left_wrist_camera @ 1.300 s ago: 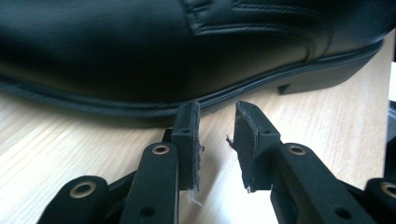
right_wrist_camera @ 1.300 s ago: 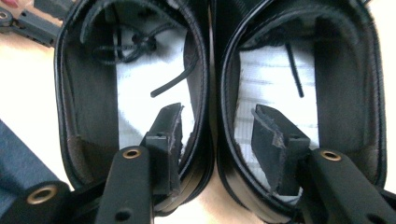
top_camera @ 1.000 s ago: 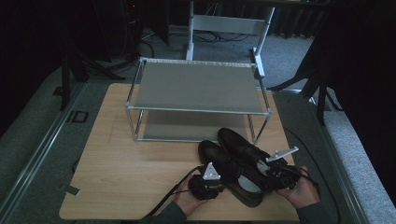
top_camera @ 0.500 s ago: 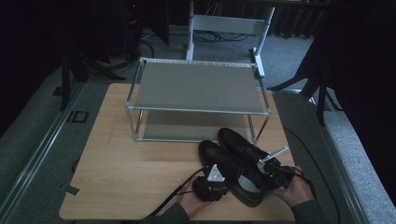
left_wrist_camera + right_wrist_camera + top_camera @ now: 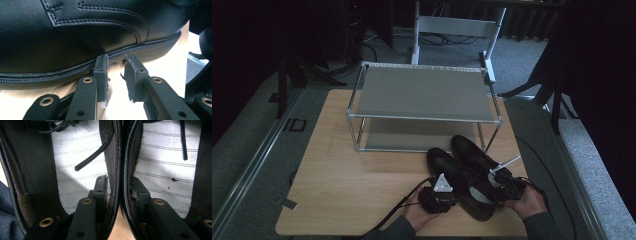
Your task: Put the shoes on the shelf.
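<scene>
A pair of black leather lace-up shoes [image 5: 464, 172] sits side by side on the wooden table [image 5: 347, 175], just in front of a low two-tier metal shoe rack [image 5: 424, 102], toes pointing toward the rack. The right gripper [image 5: 504, 182], held in the person's right hand [image 5: 527, 202] at the heel end of the pair, has one jaw reaching down inside each shoe: in the right gripper view the two adjoining inner walls [image 5: 122, 170] of the shoes stand pressed together between its jaws, with pale striped insoles [image 5: 80, 170] to either side and a loose lace end [image 5: 96, 153] lying just ahead of the left jaw. So that gripper is clamped on both shoes together. The left gripper [image 5: 439, 192], in the left hand [image 5: 417, 215], sits low on the table beside the outer flank of the nearer shoe; in its own view the jaws stand a little apart with nothing between them, tips just short of the stitched welt [image 5: 140, 47] straight ahead, and whether they touch it I cannot tell.
</scene>
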`<state>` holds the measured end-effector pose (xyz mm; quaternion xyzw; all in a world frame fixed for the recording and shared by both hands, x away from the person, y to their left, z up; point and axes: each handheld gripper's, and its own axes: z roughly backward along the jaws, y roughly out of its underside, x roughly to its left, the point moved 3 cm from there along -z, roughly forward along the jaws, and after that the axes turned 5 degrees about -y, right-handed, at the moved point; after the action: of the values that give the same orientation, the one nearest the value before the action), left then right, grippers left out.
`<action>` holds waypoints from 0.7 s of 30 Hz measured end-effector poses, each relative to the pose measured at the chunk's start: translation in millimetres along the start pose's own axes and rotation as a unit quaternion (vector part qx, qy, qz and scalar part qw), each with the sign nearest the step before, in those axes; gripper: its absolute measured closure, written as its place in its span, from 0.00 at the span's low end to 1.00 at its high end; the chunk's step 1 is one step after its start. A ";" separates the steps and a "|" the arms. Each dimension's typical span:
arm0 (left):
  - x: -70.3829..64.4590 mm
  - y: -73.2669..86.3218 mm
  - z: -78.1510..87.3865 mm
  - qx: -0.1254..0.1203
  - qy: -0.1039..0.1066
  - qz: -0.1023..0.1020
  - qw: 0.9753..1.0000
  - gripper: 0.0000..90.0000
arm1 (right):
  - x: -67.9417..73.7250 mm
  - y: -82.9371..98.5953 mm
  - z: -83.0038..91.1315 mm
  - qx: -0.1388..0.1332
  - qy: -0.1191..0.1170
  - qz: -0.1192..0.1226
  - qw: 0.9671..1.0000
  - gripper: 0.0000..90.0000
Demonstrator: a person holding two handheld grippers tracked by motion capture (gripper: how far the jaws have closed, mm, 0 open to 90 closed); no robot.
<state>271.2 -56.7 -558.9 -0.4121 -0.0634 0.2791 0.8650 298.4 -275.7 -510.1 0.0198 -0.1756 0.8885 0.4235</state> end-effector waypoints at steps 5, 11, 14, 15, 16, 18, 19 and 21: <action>1.6 -1.1 -0.4 0.003 -0.001 0.002 1.000 0.81 | 4.0 -1.9 0.0 -0.004 0.022 0.006 1.000 0.88; 1.5 -1.3 -0.8 0.001 -0.005 0.004 1.000 0.81 | 6.4 -0.5 0.6 -0.025 0.032 0.007 0.999 0.90; 2.0 -1.0 -0.5 -0.003 -0.008 0.008 1.000 0.82 | 7.5 0.2 0.9 -0.033 0.034 0.010 0.999 0.90; 2.3 -1.0 0.2 -0.008 -0.009 0.011 1.000 0.82 | 7.9 0.2 1.3 -0.037 0.034 0.008 0.999 0.90; 2.8 -1.1 1.2 -0.012 -0.009 0.015 1.000 0.83 | 7.8 0.2 2.0 -0.043 0.032 0.005 0.999 0.90; 3.9 -1.8 3.3 -0.019 -0.013 0.020 1.000 0.83 | 8.9 -1.5 5.1 -0.056 0.027 -0.004 0.998 0.90; 4.7 -2.1 4.1 -0.021 -0.015 0.023 0.999 0.83 | 10.0 -2.9 5.8 -0.061 0.029 -0.004 0.998 0.90; 6.9 -2.2 5.5 -0.022 -0.021 0.027 0.999 0.84 | 10.9 -6.0 6.2 -0.065 0.029 -0.004 0.997 0.90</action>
<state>276.1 -50.3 -554.4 -0.4269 -0.0766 0.3093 0.8463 295.3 -266.2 -500.5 -0.0332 -0.2206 0.8737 0.4322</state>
